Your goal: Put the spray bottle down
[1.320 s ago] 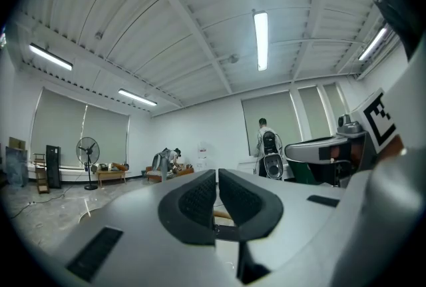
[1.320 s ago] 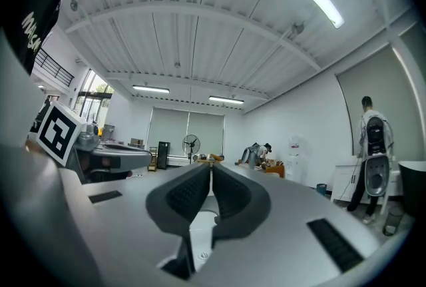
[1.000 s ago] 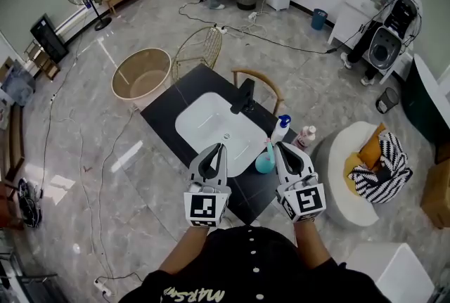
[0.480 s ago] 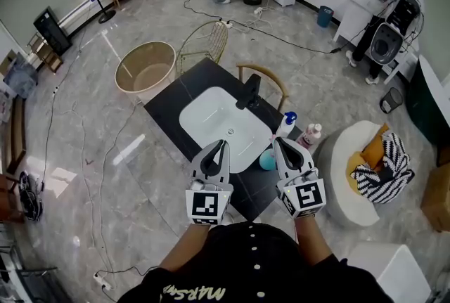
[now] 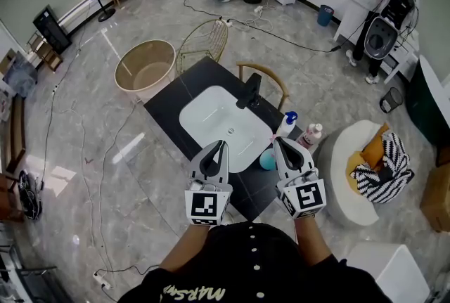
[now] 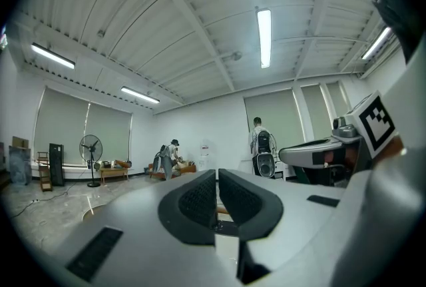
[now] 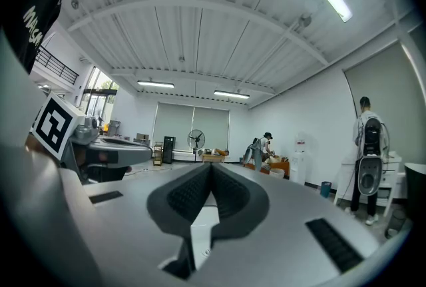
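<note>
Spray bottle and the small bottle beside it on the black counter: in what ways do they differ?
The spray bottle has a blue head; the small bottle is pinkish. The spray bottle looks taller than the small bottle. It stands nearer the sink than the small bottle. Both stand upright on the counter, unheld.

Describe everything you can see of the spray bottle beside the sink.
The spray bottle is white and plastic-looking, with a blue trigger head. It stands upright on the black counter, just right of the white basin and close to a smaller pink-topped bottle. Only the counter appears to touch it; nothing holds it.
</note>
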`<act>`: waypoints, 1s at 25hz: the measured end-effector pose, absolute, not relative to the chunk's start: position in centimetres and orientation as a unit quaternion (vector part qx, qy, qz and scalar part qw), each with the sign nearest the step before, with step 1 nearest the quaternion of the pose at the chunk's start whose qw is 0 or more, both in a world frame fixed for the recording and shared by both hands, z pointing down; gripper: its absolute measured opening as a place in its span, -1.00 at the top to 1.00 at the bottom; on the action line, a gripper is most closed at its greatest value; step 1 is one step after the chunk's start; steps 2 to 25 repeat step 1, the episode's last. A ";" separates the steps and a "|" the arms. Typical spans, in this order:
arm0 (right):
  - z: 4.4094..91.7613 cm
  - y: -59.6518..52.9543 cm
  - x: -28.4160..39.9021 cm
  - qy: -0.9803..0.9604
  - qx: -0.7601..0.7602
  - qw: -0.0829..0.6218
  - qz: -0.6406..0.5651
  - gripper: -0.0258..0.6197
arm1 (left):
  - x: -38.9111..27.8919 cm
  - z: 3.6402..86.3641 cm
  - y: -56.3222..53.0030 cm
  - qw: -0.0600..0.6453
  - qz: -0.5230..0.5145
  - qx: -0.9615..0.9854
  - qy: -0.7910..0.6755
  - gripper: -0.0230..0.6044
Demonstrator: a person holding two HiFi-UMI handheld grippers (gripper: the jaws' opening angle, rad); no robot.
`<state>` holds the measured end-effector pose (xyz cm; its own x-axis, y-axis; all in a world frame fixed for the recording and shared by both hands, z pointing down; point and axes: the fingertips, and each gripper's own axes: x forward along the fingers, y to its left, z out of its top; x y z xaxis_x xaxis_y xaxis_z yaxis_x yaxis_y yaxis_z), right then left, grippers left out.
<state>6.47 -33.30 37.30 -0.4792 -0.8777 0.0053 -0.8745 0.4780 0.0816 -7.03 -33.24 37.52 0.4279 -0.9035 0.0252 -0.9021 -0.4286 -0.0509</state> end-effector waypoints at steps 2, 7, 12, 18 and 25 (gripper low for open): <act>37.3 -33.3 6.4 -0.859 0.510 0.023 -0.034 0.93 | -7.1 37.5 -33.2 0.015 -0.024 -0.845 0.534 0.86; 37.3 -33.3 6.4 -0.859 0.510 0.023 -0.034 0.93 | -7.1 37.5 -33.2 0.015 -0.024 -0.845 0.534 0.86; 37.3 -33.3 6.4 -0.859 0.510 0.023 -0.034 0.93 | -7.1 37.5 -33.2 0.015 -0.024 -0.845 0.534 0.86; 37.3 -33.3 6.4 -0.859 0.510 0.023 -0.034 0.93 | -7.1 37.5 -33.2 0.015 -0.024 -0.845 0.534 0.86; 37.3 -33.3 6.4 -0.859 0.510 0.023 -0.034 0.93 | -7.1 37.5 -33.2 0.015 -0.024 -0.845 0.534 0.86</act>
